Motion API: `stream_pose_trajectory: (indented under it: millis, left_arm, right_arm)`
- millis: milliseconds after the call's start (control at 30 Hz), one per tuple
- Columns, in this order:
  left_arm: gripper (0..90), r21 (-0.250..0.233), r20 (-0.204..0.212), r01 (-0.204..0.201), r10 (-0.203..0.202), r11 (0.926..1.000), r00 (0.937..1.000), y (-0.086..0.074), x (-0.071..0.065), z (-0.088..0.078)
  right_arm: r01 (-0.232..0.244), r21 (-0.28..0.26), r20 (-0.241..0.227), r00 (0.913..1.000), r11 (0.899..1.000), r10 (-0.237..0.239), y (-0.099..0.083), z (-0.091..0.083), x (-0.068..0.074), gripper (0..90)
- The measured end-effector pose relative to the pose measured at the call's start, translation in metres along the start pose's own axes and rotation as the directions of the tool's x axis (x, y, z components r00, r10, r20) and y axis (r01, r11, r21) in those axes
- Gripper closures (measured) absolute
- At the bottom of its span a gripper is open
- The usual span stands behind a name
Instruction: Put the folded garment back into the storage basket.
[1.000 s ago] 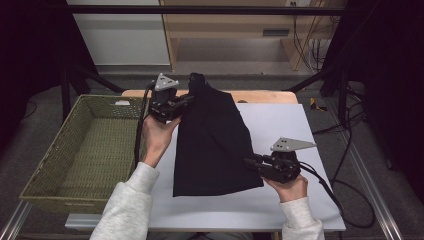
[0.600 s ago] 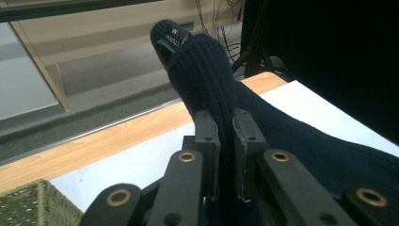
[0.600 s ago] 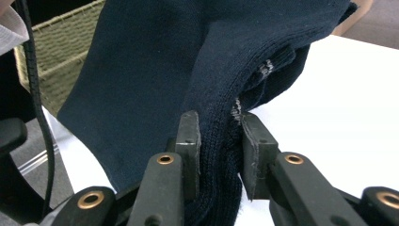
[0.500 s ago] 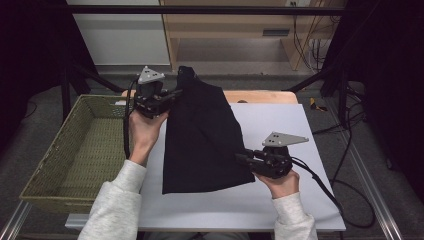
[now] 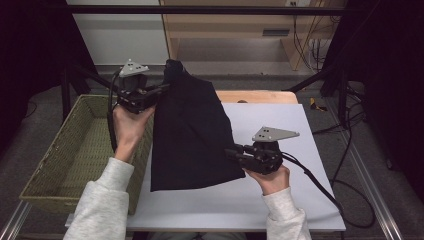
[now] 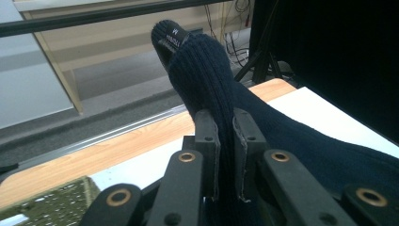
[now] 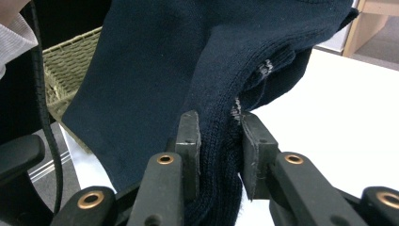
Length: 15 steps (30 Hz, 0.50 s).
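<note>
I've got 1 table (image 5: 305,130), white top w/ a wood strip along the far edge. Off its left edge sits 1 woven basket (image 5: 65,165), olive-green, nothing in it that I can see.

Main item: 1 dark navy knit garment (image 5: 192,135), prob a folded sweater. It hangs slanted over the left half of the table, top end raised past the far-left corner, lower hem trailing near the front edge, partly over the basket rim. It's soft and floppy, w/ no stiffness, so it'll sag and swing wherever I don't support it. Looks light to medium in weight; the ribbed knit gives the pads decent bite, not slippery. Not fragile, but the weave could stretch or snag if I yank. Best holds IMO: thick folded edges or ribbed collar/hem, two points well apart, as now.

2 claws, both clenched on the knit. Left gripper (image 6: 226,150) pinches the upper ribbed end by the small label (image 6: 175,36). Right gripper (image 7: 221,155) clamps a bunched fold at the lower right edge, near table centre.
</note>
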<state>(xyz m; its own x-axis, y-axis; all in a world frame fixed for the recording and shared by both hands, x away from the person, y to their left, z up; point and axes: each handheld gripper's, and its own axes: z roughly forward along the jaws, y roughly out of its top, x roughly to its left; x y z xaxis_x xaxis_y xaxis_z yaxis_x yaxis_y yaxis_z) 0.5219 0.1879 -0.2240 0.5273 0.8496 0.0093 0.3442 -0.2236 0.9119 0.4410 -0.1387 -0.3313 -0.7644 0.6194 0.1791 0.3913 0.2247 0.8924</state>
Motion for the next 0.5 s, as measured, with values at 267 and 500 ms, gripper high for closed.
stream_pose_trajectory:
  millis: [267, 500]
  left_arm:
    - [82.8, -0.015, -0.013, 0.014, -0.014, 0.9998, 0.9998, 0.005, 0.014, -0.019]
    - [82.8, -0.018, -0.032, 0.032, -0.033, 0.9993, 0.9990, 0.006, 0.031, -0.036]
  right_arm:
    - [0.022, -0.010, -0.017, 0.9996, 1.000, -0.022, 0.015, 0.006, 0.011, 72.7]
    - [0.039, -0.017, -0.040, 0.9984, 0.999, -0.039, 0.025, 0.020, 0.023, 72.7]
